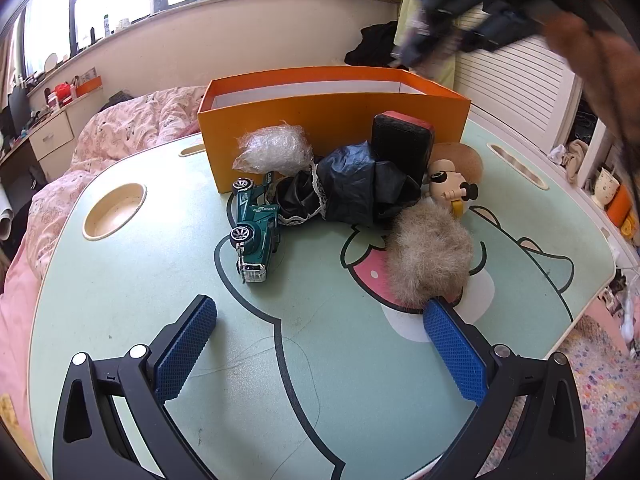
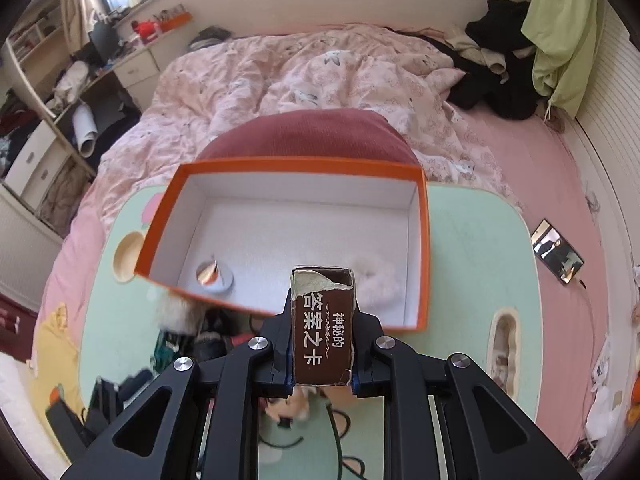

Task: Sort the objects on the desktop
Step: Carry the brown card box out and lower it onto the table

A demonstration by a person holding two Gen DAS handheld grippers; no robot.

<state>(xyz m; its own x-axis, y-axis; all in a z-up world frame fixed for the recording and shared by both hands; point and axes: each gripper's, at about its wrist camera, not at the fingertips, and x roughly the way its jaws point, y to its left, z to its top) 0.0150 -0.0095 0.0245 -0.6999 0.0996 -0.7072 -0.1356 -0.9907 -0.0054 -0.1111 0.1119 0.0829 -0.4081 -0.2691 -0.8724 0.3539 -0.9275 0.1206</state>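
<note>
Two things already lie inside the orange cardboard box [image 2: 420, 240] with its white lining: a small round shiny piece [image 2: 214, 276] at the left of its floor and a white fluffy puff [image 2: 376, 280] at the right. Your right gripper [image 2: 322, 364] is clenched on a small brown card box with white characters and a torn top [image 2: 322, 332], held just in front of the near wall, in my judgement not yet released.

Much is left. From left to right before the box you see a green toy truck [image 1: 254, 228], a clear crumpled plastic wad [image 1: 274, 150], black lace-edged cloth [image 1: 348, 188], a black padded case [image 1: 402, 140], a small cartoon figure [image 1: 450, 180] and a beige fur ball [image 1: 430, 254].

Only the right wrist view shows the inside of the box; only the left view shows the waiting pile sharply and your left gripper [image 1: 320, 350] released, empty above the pale green table [image 1: 120, 300].
</note>
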